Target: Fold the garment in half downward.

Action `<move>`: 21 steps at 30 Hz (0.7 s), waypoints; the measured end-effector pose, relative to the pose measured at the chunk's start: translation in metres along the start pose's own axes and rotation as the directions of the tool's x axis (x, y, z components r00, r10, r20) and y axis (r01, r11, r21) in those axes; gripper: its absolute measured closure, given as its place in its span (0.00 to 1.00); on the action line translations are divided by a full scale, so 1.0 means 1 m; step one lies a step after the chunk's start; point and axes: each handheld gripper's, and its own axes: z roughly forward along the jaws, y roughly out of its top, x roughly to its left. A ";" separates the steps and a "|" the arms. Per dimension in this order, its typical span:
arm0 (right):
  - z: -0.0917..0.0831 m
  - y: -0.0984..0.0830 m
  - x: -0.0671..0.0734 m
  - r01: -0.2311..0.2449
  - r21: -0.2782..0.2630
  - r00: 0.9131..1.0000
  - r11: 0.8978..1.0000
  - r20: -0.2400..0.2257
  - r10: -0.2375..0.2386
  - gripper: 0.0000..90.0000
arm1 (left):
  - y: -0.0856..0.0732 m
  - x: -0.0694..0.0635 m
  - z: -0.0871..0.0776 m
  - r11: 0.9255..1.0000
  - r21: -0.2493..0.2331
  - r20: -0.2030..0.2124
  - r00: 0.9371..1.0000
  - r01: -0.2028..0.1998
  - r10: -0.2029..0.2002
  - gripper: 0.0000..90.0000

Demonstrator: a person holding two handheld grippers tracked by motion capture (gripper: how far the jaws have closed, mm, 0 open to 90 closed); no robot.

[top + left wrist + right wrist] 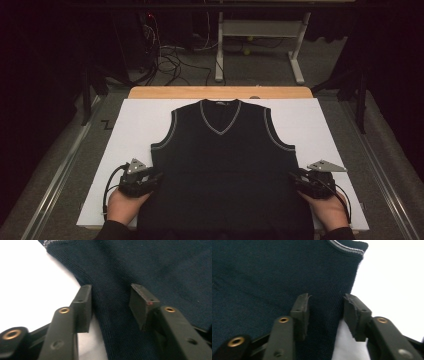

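Both grippers' jaws straddle vest (225,165) side edges.

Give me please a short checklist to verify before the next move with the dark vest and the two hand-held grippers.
1. Vest lies flat on the white board: ok.
2. Left hand-held gripper has the vest's side edge between its jaws: ok.
3. Right hand-held gripper has the opposite side edge between its jaws: ok.
4. Pads press firmly on the fabric: not ok, gaps remain at both.
5. Both grippers at similar height along the vest: ok.
6. Both layers of fabric caught: cannot tell.
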 end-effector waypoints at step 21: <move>0.001 0.005 -0.002 0.038 -0.035 0.999 0.999 -0.021 -0.038 0.95 | 0.002 0.011 -0.005 0.998 -0.035 0.030 0.998 0.059 -0.058 0.89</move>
